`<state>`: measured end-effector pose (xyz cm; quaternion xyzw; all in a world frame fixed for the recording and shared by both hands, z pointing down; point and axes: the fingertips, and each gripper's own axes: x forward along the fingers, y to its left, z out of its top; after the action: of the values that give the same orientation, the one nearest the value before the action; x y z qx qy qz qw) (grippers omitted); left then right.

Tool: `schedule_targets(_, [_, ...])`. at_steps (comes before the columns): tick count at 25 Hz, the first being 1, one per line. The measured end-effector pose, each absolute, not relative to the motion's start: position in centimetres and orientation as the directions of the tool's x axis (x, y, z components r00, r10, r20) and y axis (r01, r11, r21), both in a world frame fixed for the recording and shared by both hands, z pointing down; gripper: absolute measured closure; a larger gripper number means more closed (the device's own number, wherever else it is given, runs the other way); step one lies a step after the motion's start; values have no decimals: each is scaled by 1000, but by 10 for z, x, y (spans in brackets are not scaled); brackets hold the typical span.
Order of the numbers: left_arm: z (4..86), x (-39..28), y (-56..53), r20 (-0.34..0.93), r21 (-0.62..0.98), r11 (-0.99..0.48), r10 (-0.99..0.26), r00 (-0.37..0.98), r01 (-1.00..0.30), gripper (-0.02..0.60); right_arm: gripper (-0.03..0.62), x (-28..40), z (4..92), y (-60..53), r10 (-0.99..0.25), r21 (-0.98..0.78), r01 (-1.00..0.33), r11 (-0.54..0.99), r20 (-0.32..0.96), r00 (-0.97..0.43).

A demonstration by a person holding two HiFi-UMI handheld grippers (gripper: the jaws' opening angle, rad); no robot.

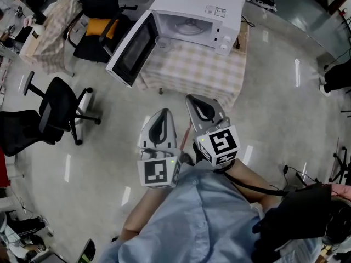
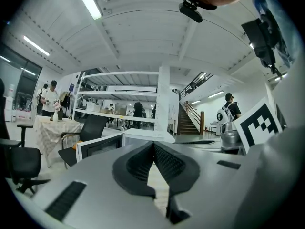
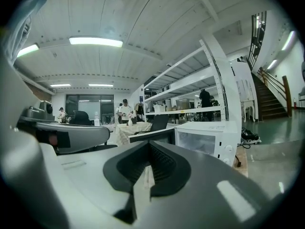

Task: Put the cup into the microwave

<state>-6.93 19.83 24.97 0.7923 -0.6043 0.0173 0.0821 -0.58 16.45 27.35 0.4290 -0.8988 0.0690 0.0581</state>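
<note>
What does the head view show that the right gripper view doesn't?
Head view only: the clear cup in front of the white microwave, and the two marker cubes. Right gripper view only: the staircase, the shelving and the ceiling lights. Both: the microwave with its door open, and the right gripper, fingers shut.

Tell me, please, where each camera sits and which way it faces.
Head view: on the person's head, facing steeply down at the open microwave on its table, the left gripper, the right gripper and the person's shirt.
Left gripper view: rides the left gripper, facing forward along its shut jaws toward the microwave; the right gripper shows at right.
Right gripper view: likewise along its own shut jaws; the left gripper shows at left.
All three share the microwave.
</note>
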Motion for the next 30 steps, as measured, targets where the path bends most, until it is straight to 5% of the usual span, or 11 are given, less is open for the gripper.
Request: schedule_targets(30, [242,11,12,153,38,-310,-938,312,-950,574,591,63,269,-23,-760,-125,-773,622,140,-635])
